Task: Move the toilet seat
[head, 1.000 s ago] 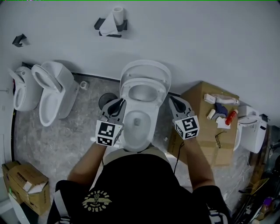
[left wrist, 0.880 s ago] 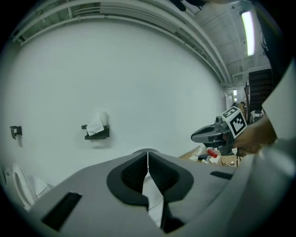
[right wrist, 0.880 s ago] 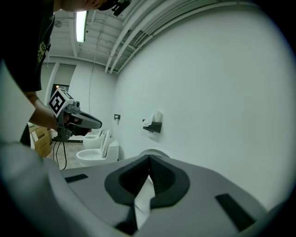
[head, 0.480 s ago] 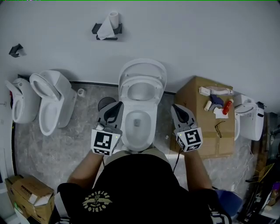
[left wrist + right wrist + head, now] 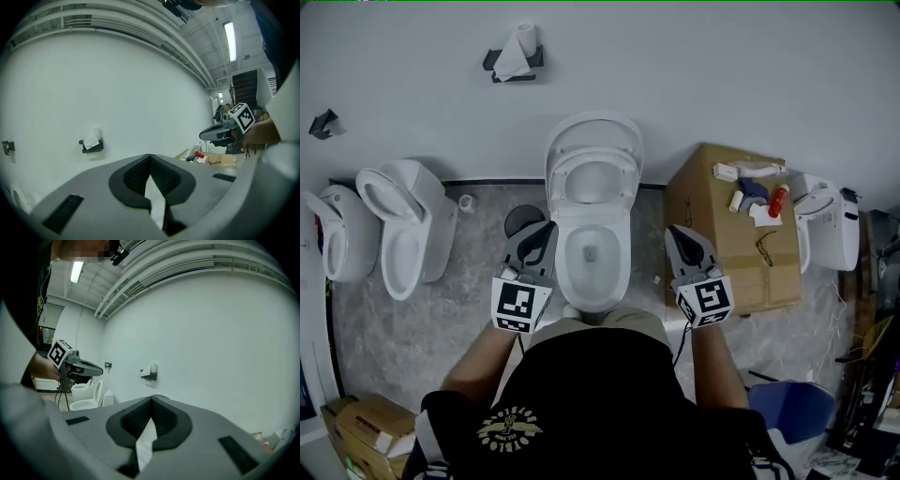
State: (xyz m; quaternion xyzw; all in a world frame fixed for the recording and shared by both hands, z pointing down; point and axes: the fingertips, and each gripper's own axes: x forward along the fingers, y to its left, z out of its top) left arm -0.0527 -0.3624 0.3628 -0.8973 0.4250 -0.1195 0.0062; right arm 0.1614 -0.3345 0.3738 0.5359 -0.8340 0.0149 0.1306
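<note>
The white toilet [image 5: 592,258] stands in the middle against the wall. Its seat ring [image 5: 592,173] and lid [image 5: 592,127] are tipped up toward the wall, leaving the bowl bare. My left gripper [image 5: 548,228] hovers at the bowl's left side and my right gripper [image 5: 672,231] at its right, both apart from the toilet. In the left gripper view the jaws [image 5: 150,158] meet with nothing between them. The right gripper view shows the same for the right gripper [image 5: 151,402], aimed at the white wall.
Two more white toilets [image 5: 398,225] [image 5: 336,234] stand at the left, and another [image 5: 827,230] at the far right. A cardboard box [image 5: 722,253] with small items is right of the bowl. A black bin [image 5: 519,221] sits left of it, and a paper holder [image 5: 511,59] hangs on the wall.
Both grippers have drawn back from the bowl's sides toward the person and risen. The seat and lid stay raised. The head view has shifted, so the toilet sits a little higher and farther left.
</note>
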